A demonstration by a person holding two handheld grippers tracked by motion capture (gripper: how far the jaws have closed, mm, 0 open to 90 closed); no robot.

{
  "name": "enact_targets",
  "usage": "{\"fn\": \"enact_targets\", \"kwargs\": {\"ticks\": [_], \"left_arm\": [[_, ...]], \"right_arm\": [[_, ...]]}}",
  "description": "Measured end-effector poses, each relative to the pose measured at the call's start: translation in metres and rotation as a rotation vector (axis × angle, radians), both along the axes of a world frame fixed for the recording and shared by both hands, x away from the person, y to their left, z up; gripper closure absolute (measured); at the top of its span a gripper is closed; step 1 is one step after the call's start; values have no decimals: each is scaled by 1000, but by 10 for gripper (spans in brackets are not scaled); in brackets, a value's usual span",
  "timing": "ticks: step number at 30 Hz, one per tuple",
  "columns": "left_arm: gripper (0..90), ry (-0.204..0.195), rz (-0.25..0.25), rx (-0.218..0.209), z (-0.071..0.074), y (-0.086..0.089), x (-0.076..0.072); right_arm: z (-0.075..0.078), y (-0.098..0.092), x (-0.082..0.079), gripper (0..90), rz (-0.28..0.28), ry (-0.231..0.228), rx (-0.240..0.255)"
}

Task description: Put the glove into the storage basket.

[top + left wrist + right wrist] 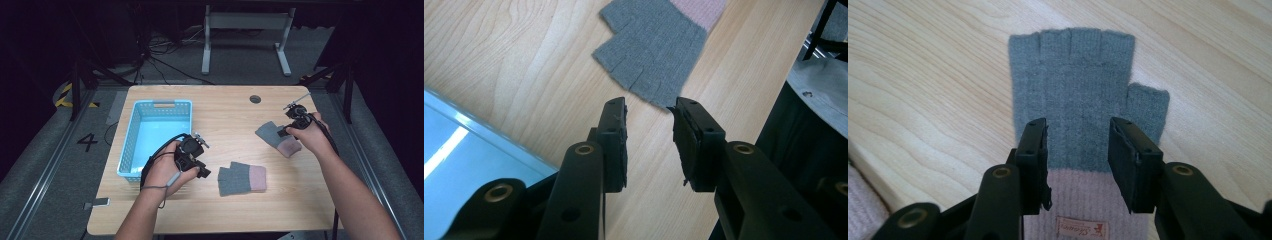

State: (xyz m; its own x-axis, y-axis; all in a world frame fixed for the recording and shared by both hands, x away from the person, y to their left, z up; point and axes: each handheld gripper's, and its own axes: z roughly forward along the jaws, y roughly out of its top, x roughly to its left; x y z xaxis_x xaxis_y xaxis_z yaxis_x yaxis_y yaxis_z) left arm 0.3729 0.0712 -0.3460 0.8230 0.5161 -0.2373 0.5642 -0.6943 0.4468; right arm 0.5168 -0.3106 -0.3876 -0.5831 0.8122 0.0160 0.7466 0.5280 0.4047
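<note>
Basket: blue basket [131,145] at table's left, nothing visible inside.
Gloves: 2 grey-pink; near glove [242,178], far glove [278,137].
Left gripper [650,117]: jaws apart, empty.
Right gripper [1077,131]: jaws apart over far glove [1073,95].
Right gripper view: glove's label [1081,228].

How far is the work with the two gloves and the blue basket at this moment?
Done: nothing visible yet; the blue basket is empty. In hand: both gloves lie flat on the table. The right gripper stands open above the far glove, its jaws not pressing on it. The left gripper is open just short of the near glove. Left, probably: gripping each glove and putting it in the basket.
</note>
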Motion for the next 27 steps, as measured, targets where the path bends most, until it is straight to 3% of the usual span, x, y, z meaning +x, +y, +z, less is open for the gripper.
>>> {"fn": "enact_targets", "kwargs": {"ticks": [8,13,20,27], "left_arm": [[665,5,6,-1,0,2,0],[666,3,7,-3,0,2,0],[665,3,8,-4,0,2,0],[665,4,6,-1,0,2,-1]], "right_arm": [[-11,2,15,561,-9,80,-21],[-18,5,18,544,-11,104,-38],[-27,4,21,478,-26,103,-75],[-33,3,21,457,-37,110,-75]]}}
